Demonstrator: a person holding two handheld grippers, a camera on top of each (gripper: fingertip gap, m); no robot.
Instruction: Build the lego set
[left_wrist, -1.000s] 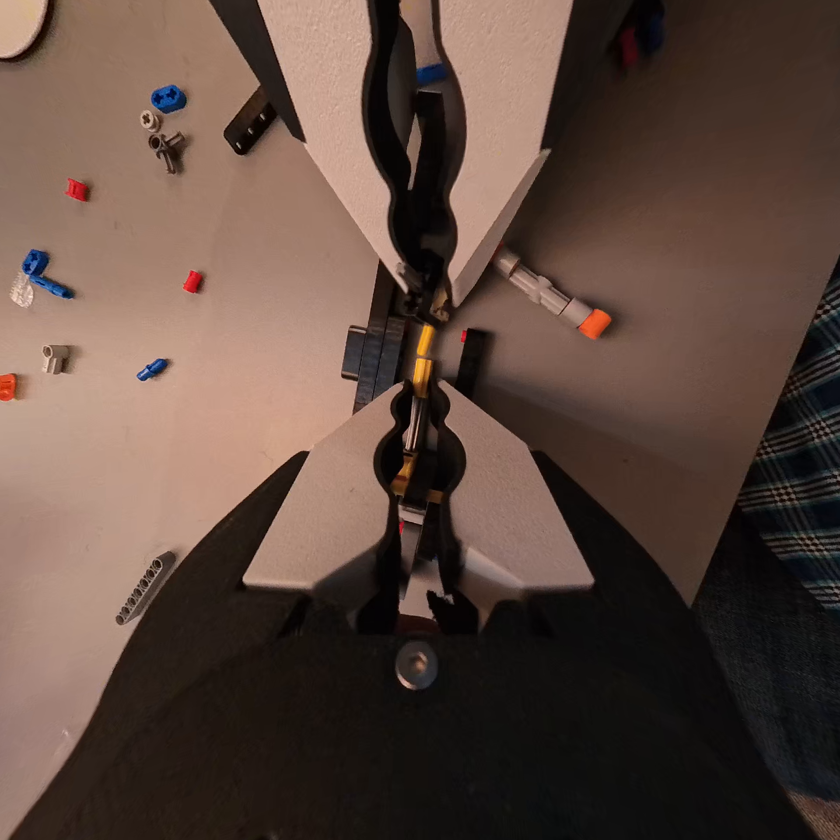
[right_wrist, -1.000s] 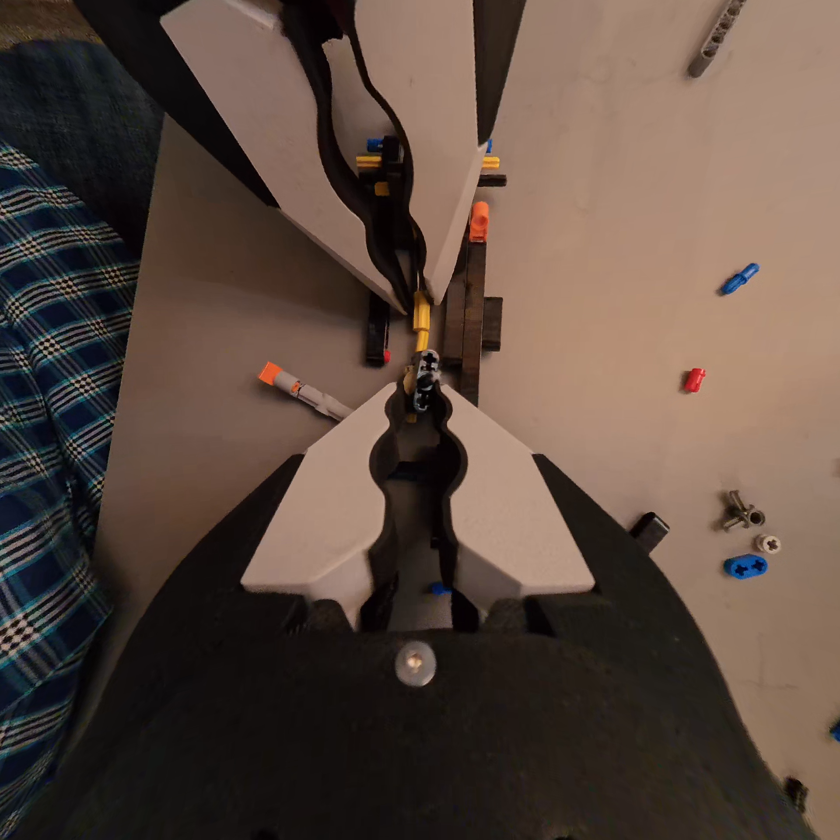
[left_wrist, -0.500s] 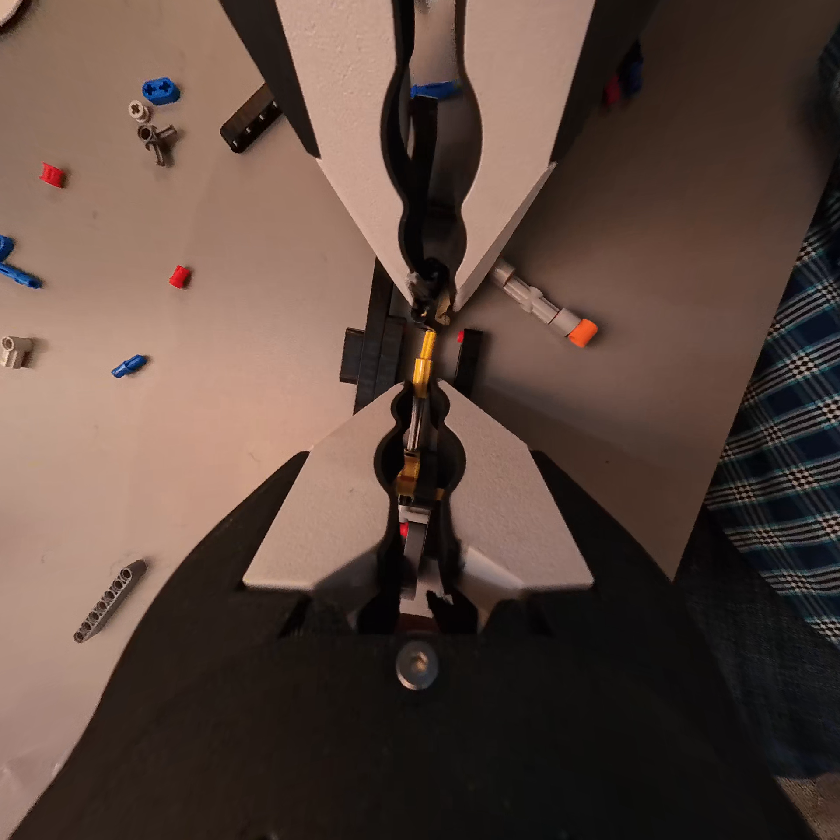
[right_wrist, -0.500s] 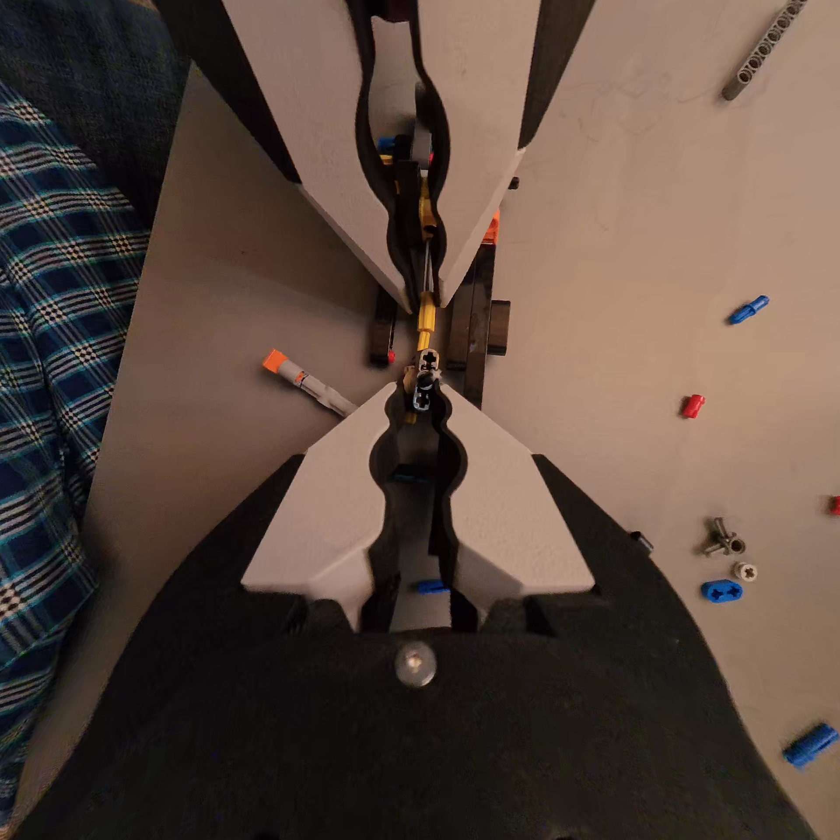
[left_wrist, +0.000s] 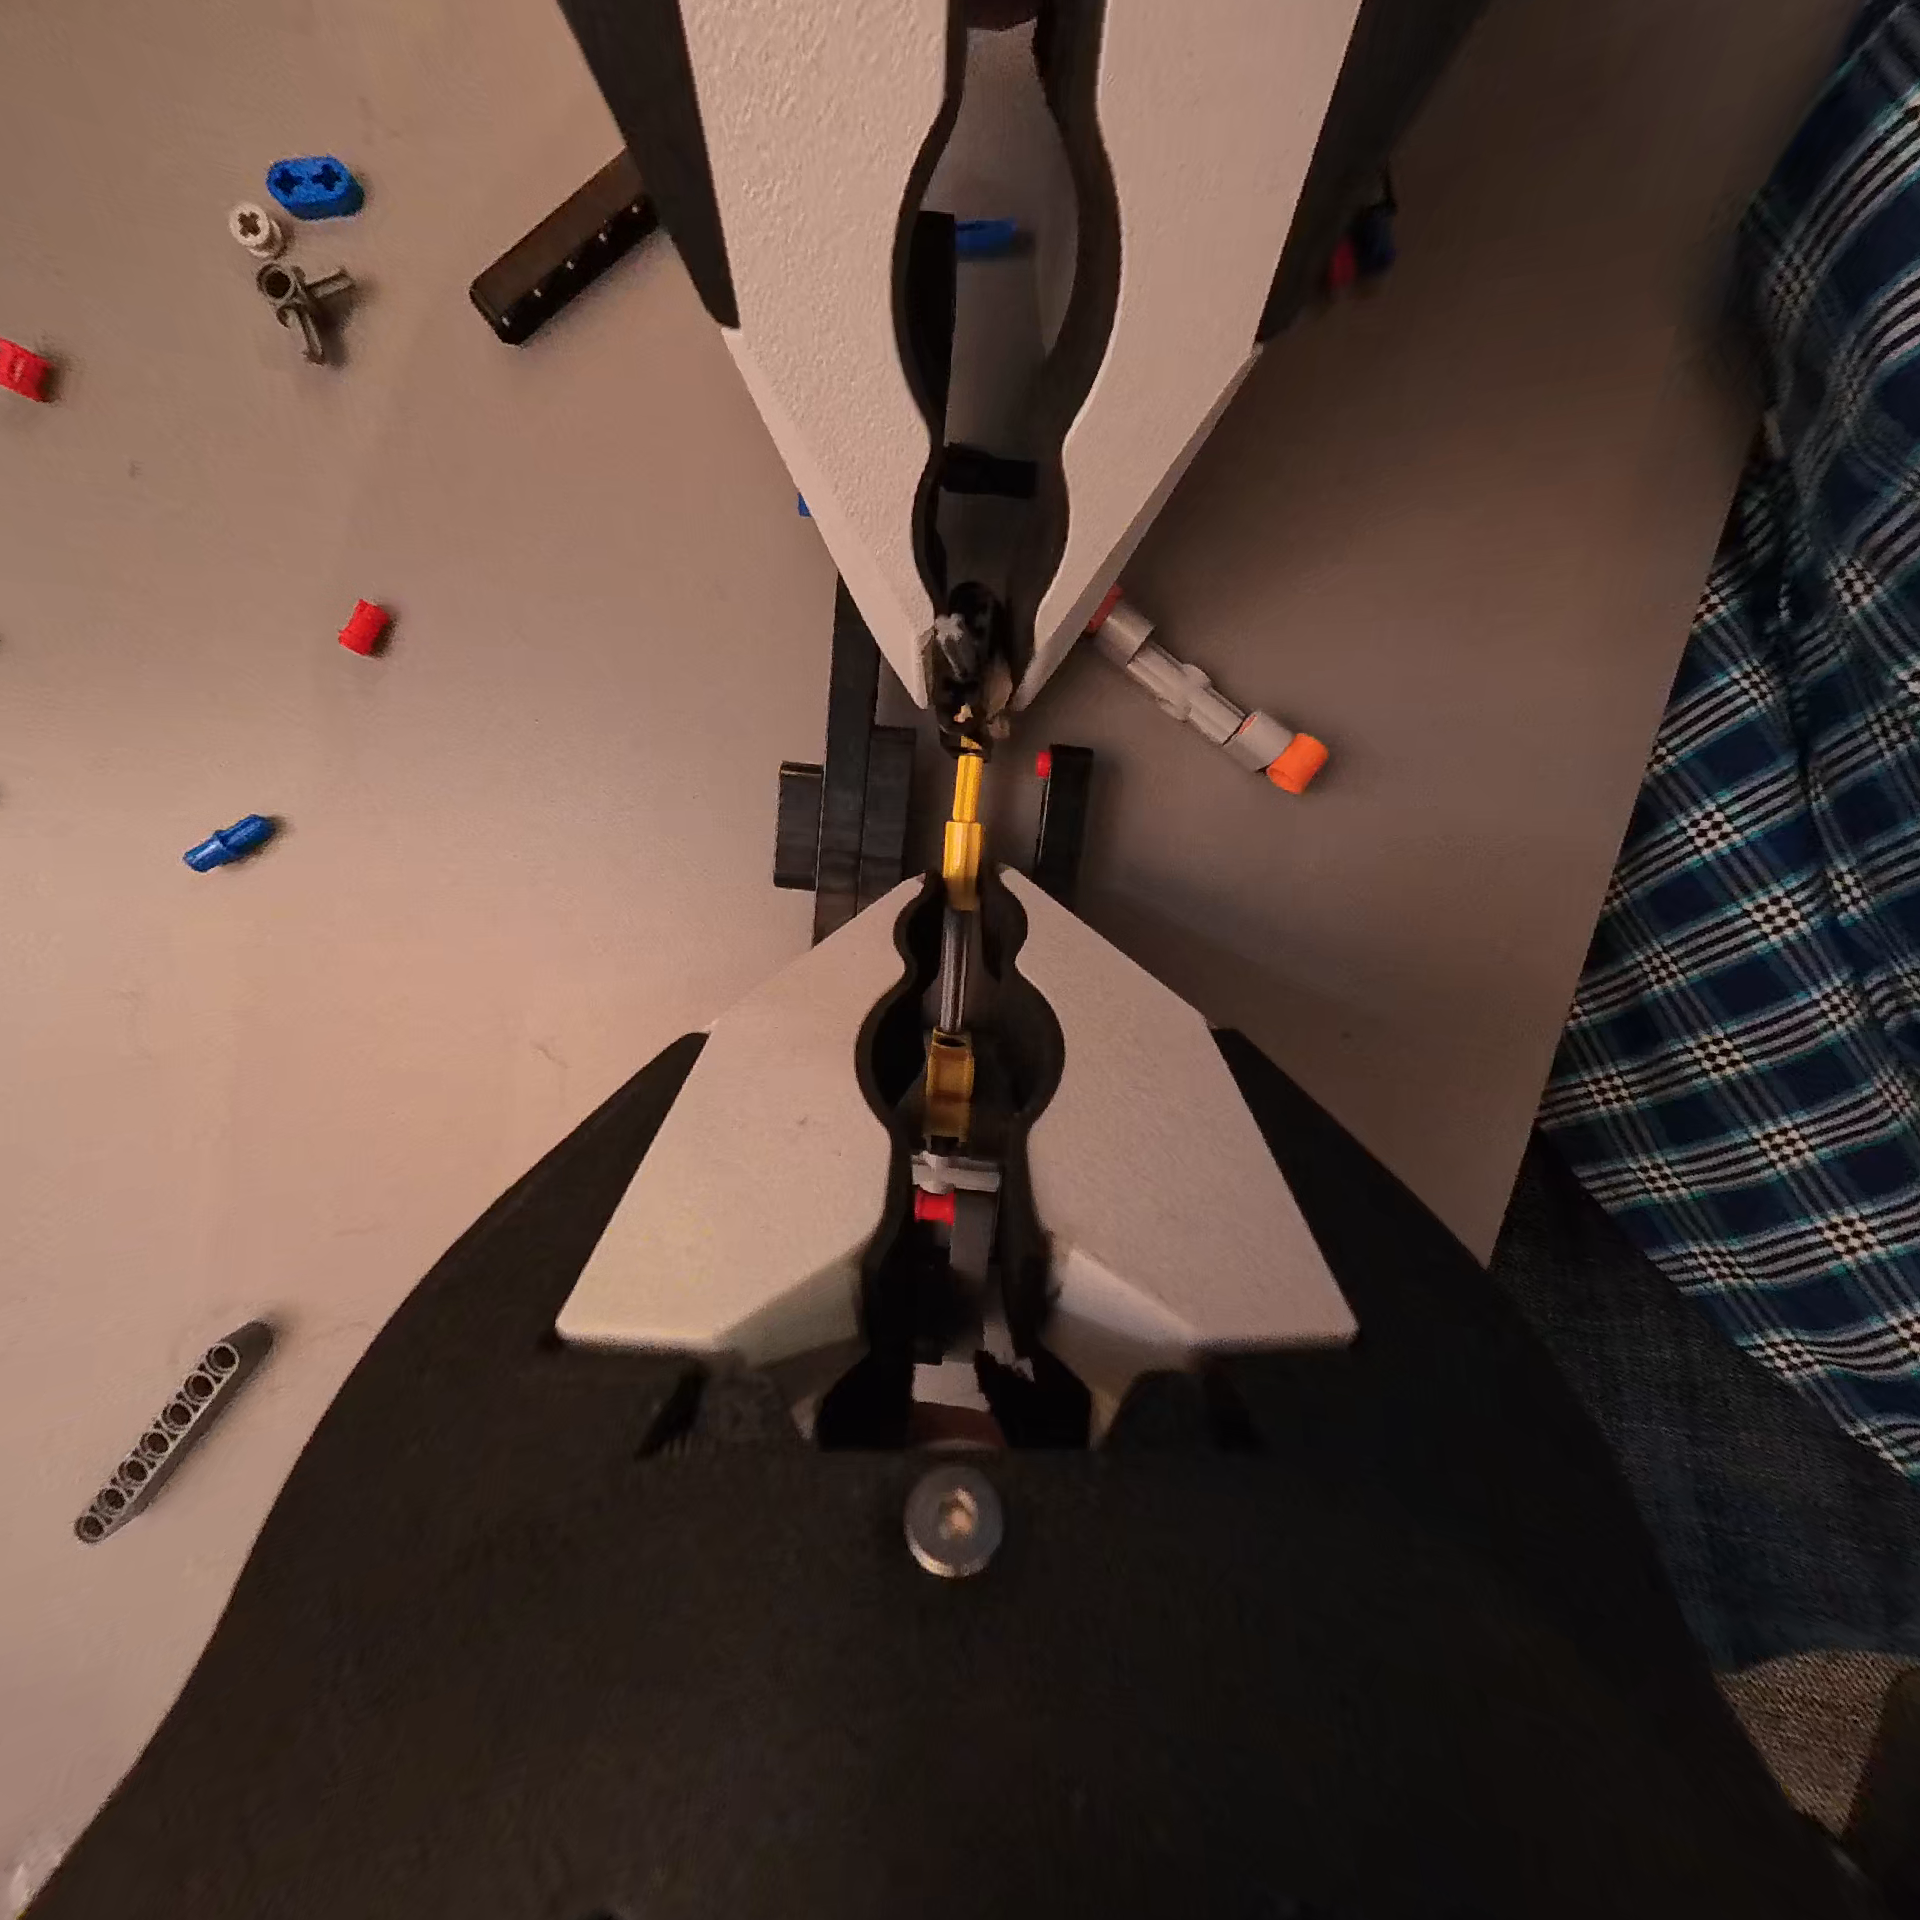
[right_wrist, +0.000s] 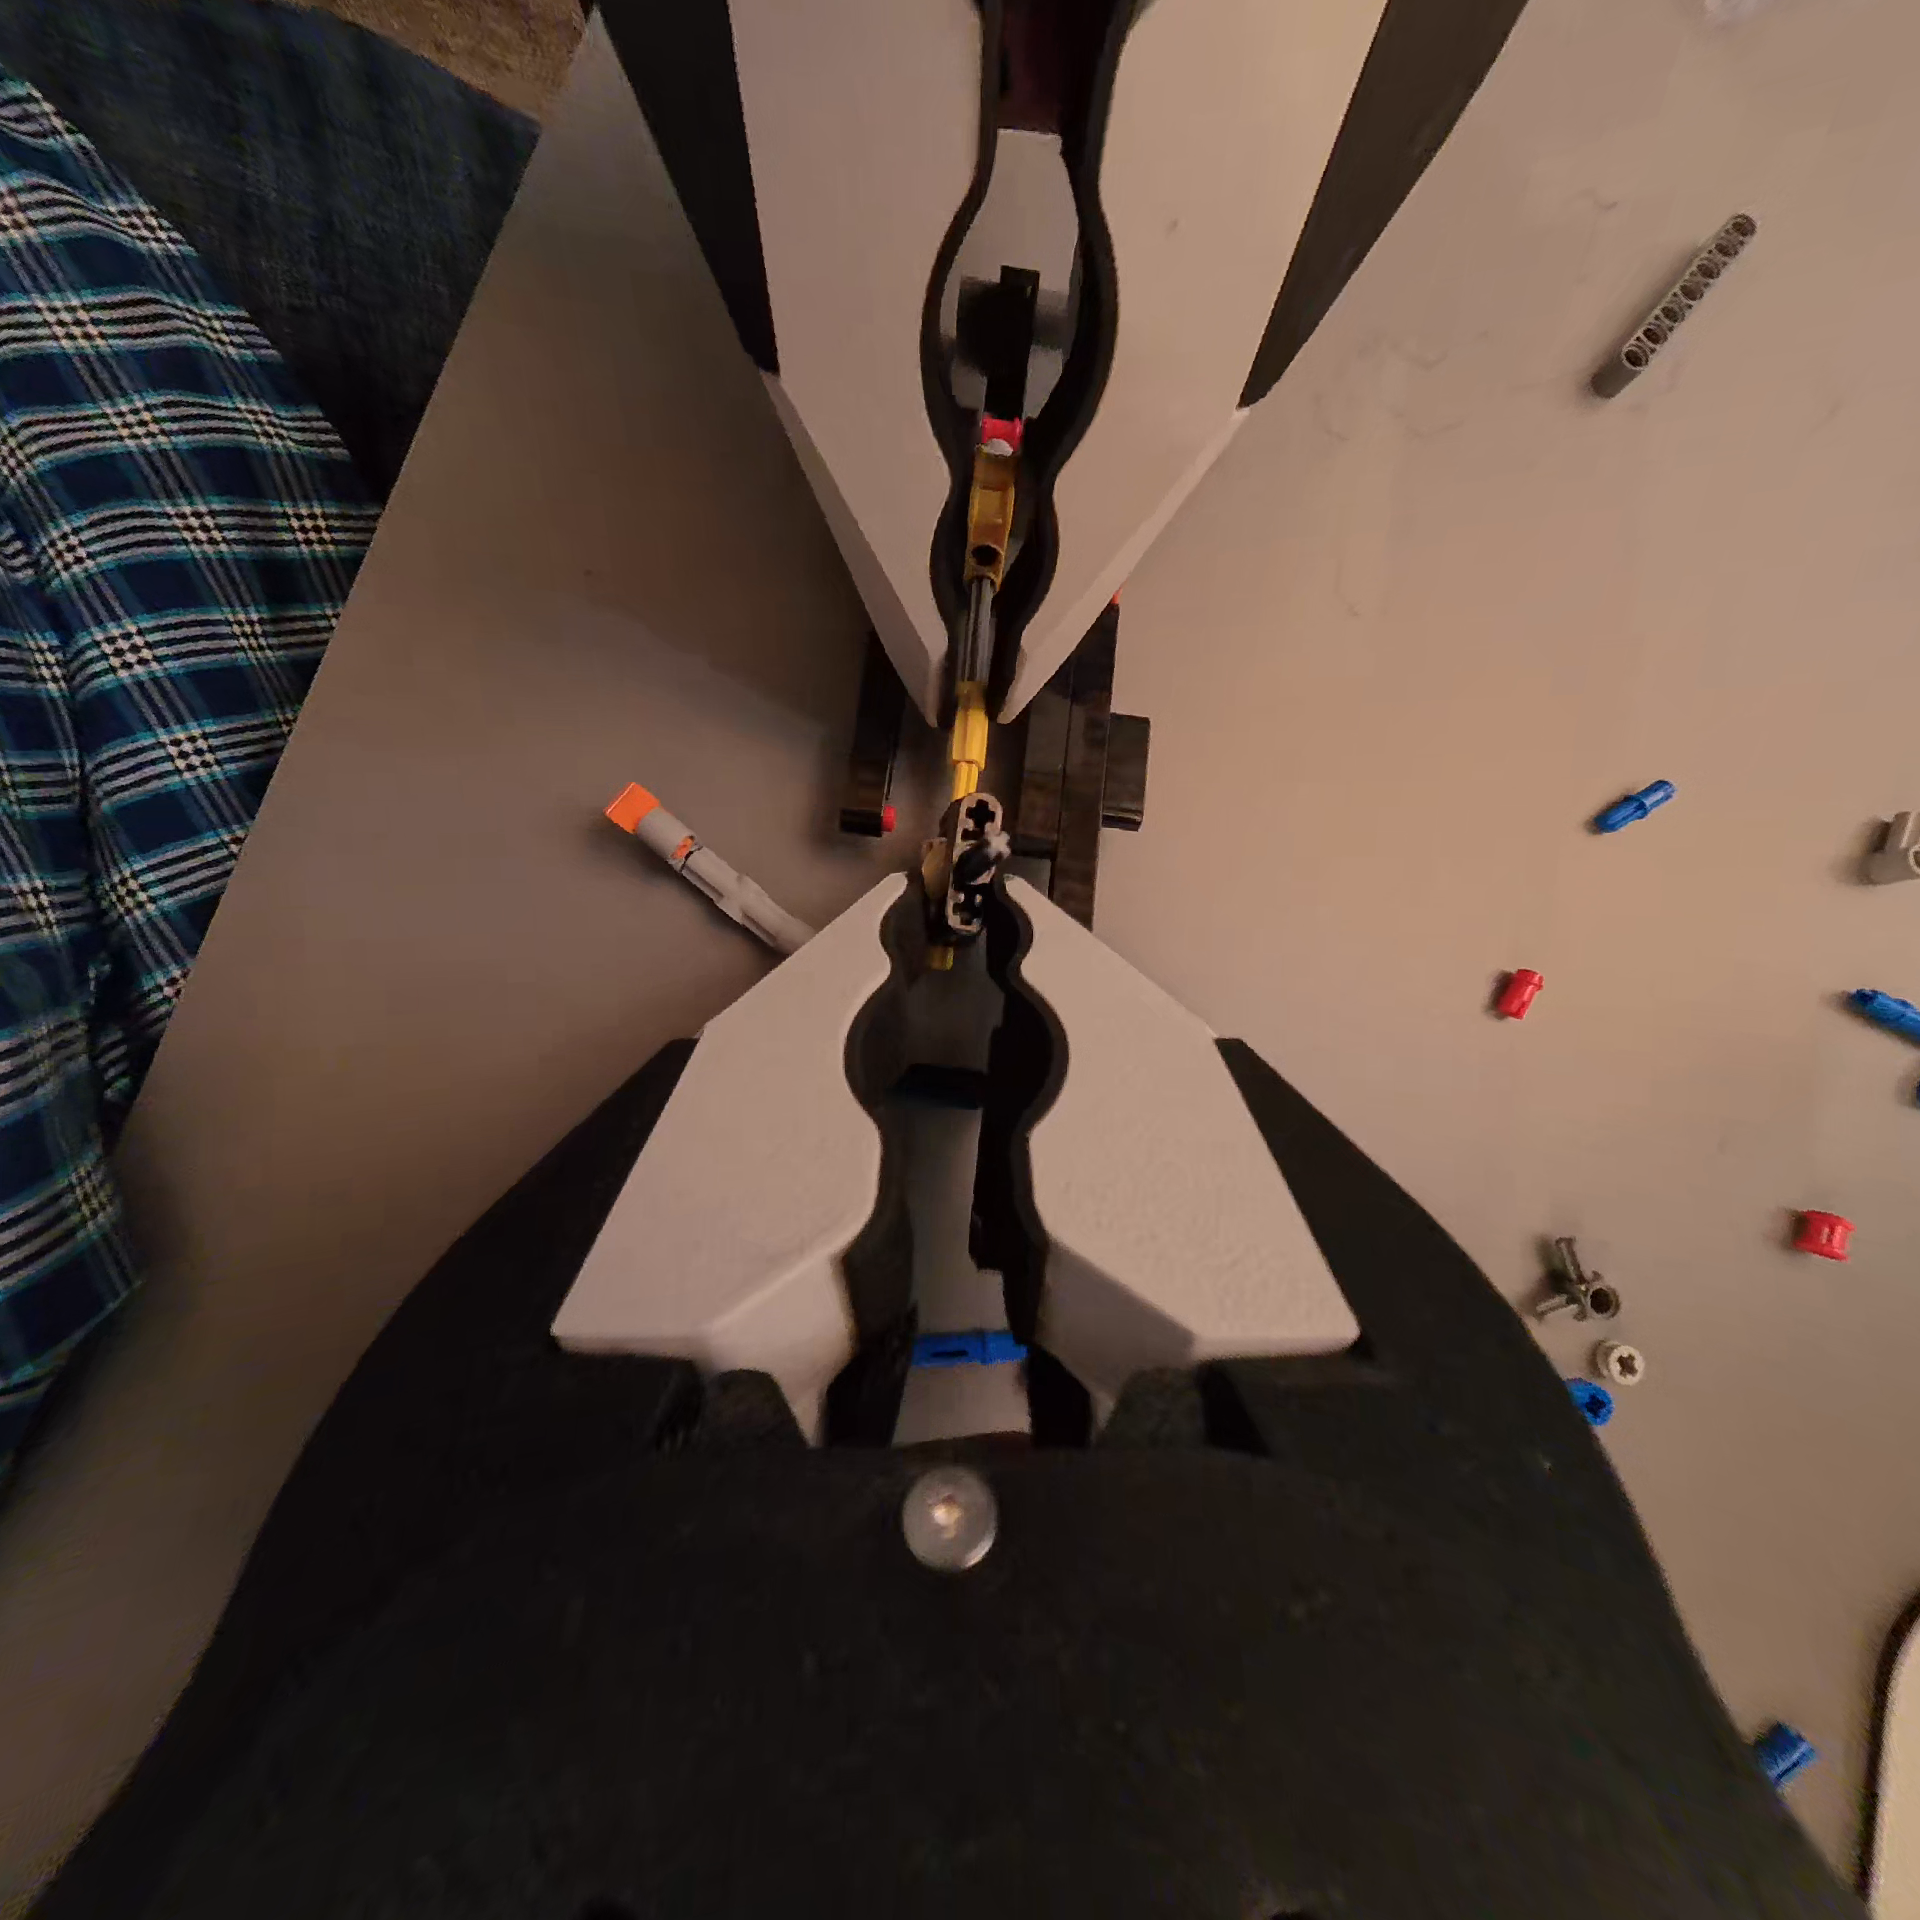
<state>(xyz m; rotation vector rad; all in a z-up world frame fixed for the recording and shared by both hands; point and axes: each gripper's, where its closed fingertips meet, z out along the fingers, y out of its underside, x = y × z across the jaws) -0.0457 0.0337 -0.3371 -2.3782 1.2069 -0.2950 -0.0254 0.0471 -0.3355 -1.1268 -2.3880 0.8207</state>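
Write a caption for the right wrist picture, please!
Two claws meet tip to tip: right claw pinches a black connector onto the yellow axle.

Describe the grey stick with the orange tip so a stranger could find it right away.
Start at the table edge beside the blue plaid cloth. Just inside it, next to the right gripper, lies the grey stick, slanted. It is the only loose piece with an orange cap; the other scattered bits are blue, red or plain grey.

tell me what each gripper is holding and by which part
The left gripper clamps the yellow rod assembly along its grey shaft; the right gripper pinches a small black connector at the rod's tip.
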